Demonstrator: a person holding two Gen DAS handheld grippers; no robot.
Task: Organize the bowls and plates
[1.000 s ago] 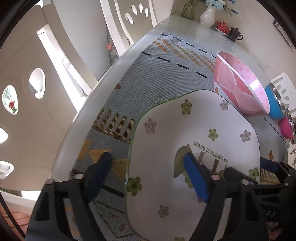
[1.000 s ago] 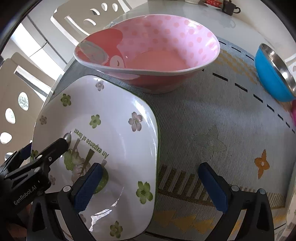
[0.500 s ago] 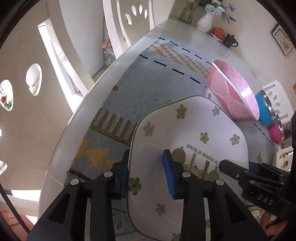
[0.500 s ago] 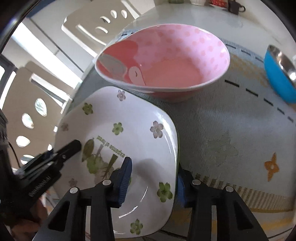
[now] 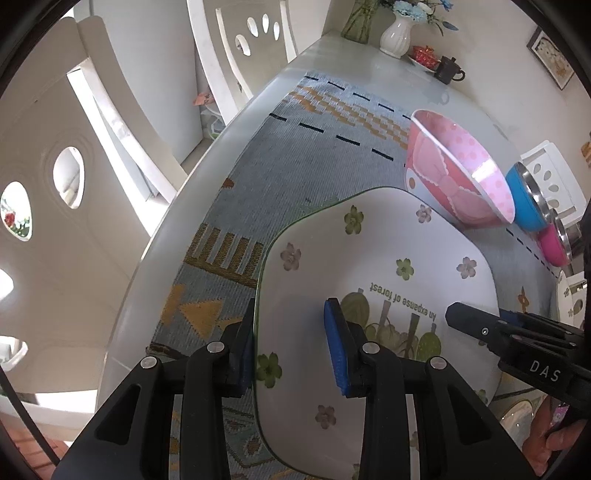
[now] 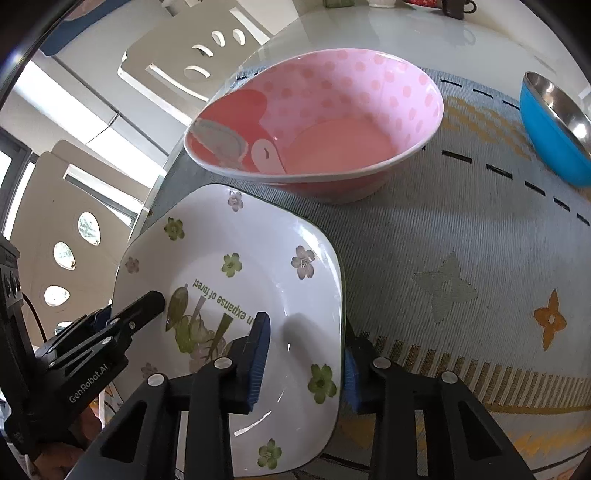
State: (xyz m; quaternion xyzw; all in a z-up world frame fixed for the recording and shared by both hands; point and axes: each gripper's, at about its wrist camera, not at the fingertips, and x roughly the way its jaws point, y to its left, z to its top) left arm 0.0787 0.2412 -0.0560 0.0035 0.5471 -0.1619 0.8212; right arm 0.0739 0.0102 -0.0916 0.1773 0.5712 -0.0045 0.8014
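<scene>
With both your left gripper (image 5: 291, 350) and right gripper (image 6: 303, 360) pinching opposite rims of the flowered plate (image 5: 373, 295) above the counter (image 5: 177, 221), uneven lifting could knock it against the pink bowl (image 6: 332, 129) just beyond.

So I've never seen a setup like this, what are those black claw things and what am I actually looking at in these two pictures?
Those are two hand-held grippers, each carrying a wide-angle camera that looks along its fingers. One picture comes from the left gripper, the other from the right gripper. Both are closed on opposite rims of the same white square plate with flower prints, one blue pad above and one below. Beyond it, on the grey woven table mat, stand a pink polka-dot bowl, a blue bowl with a steel lining and a magenta bowl. A white vase sits at the table's far end.
</scene>
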